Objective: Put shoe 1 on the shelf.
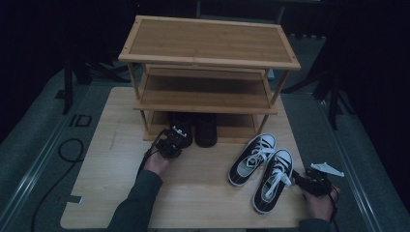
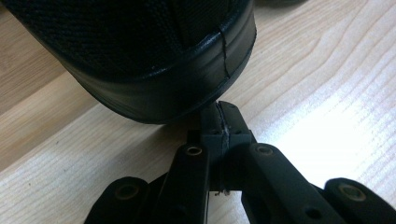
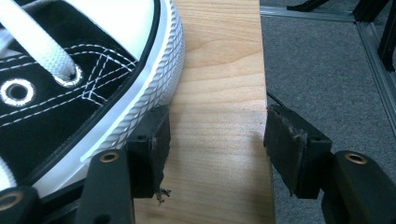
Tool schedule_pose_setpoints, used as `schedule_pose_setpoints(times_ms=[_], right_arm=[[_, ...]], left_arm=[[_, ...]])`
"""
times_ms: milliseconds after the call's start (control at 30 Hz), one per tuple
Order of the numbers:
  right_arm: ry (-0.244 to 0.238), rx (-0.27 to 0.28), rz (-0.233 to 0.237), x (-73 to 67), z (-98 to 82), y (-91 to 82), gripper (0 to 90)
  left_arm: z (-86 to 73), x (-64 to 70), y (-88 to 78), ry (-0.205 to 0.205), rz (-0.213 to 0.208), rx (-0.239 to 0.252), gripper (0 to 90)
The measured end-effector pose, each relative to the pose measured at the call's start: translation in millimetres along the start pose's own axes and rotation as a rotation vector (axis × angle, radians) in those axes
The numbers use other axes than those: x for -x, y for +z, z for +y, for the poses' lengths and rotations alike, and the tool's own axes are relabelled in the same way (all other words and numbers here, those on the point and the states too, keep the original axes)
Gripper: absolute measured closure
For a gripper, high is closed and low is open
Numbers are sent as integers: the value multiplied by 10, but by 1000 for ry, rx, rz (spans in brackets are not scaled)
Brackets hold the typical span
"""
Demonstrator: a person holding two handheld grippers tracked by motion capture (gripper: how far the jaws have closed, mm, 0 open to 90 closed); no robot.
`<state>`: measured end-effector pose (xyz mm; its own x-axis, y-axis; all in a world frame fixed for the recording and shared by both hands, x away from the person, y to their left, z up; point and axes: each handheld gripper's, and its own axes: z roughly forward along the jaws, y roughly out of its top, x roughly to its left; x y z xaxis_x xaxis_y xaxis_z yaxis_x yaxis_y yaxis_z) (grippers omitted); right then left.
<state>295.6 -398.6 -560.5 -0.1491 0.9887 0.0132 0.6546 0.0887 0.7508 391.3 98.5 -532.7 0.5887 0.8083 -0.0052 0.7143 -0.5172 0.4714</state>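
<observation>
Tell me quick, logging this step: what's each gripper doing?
Left gripper: closed, empty, tips against the black shoe.
Right gripper: open, empty, one jaw beside the sneaker.

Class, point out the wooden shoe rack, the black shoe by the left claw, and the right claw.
wooden shoe rack (image 1: 208,41): high view, top shelf.
black shoe (image 2: 140,60): left gripper view, heel.
right claw (image 3: 217,149): right gripper view, between open fingertips.

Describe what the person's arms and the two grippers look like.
Both forearms wear dark sleeves. The left gripper and right gripper are black, with brass-coloured rivets on flat linkage bars. The right one carries a pale grey three-cornered plate; its square fingers have frayed padding. Thin black cables trail back.
</observation>
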Motion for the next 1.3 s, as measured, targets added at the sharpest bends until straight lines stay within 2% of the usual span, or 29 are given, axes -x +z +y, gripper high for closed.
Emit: schedule_pose_setpoints(times_ms=[500,733,800,900,967,1300], right_arm=[[-1,0,0,0,0,1,406],[-1,0,0,0,0,0,406],[-1,0,0,1,1,1,406],[-1,0,0,1,1,1,406],[-1,0,0,0,1,1,406],[-2,0,1,3,1,2,406]], left_arm=[[56,23,29,2,-5,-5,900],[98,121,19,17,-23,11,900],[125,176,-2,46,-23,8,899],[169,229,-21,62,-26,16,900],[260,297,-55,100,-28,24,900],[511,522,-109,162,-37,46,900]])
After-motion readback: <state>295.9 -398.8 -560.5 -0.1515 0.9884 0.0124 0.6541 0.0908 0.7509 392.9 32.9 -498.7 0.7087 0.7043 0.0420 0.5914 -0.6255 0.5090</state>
